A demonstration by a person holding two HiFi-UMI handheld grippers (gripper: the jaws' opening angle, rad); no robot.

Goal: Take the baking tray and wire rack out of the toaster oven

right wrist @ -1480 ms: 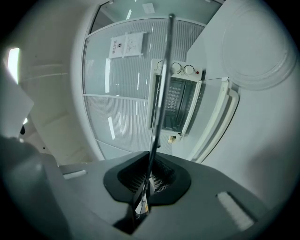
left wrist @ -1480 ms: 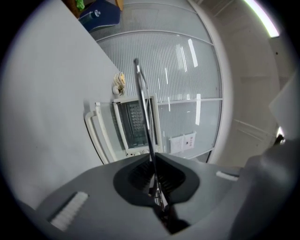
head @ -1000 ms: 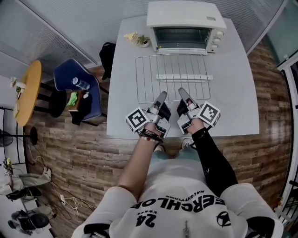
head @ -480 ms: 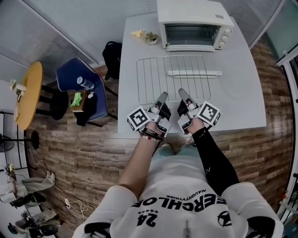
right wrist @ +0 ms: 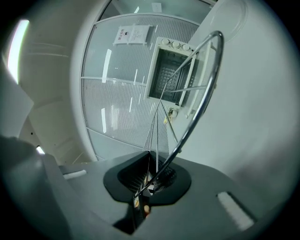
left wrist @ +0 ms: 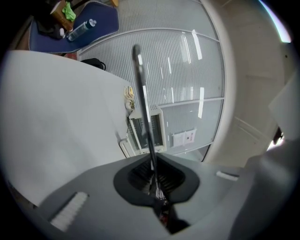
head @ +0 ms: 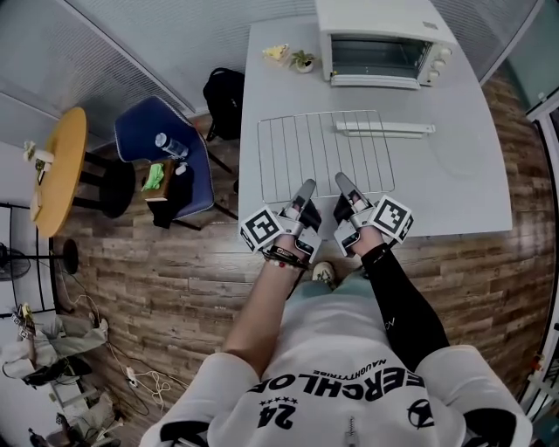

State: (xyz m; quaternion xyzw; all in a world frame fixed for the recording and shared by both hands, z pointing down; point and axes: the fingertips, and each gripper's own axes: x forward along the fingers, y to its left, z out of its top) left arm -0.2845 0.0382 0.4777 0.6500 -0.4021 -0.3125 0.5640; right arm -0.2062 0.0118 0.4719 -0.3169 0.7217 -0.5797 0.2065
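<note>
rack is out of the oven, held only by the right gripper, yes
No: both grippers hold it. The left gripper view shows the left gripper shut on the rack too, as the right gripper is. It is out of the oven.

1. Worktop (head: 463, 179): pale grey, rectangular.
2. Toaster oven (head: 384, 22) stands at its 12 o'clock edge, door open toward 6.
3. Small potted plant (head: 303, 61) and yellow item (head: 278, 52) at 11 o'clock, just beside the oven.
4. Wire rack (head: 323, 153) at centre; resting or lifted, can't tell.
</note>
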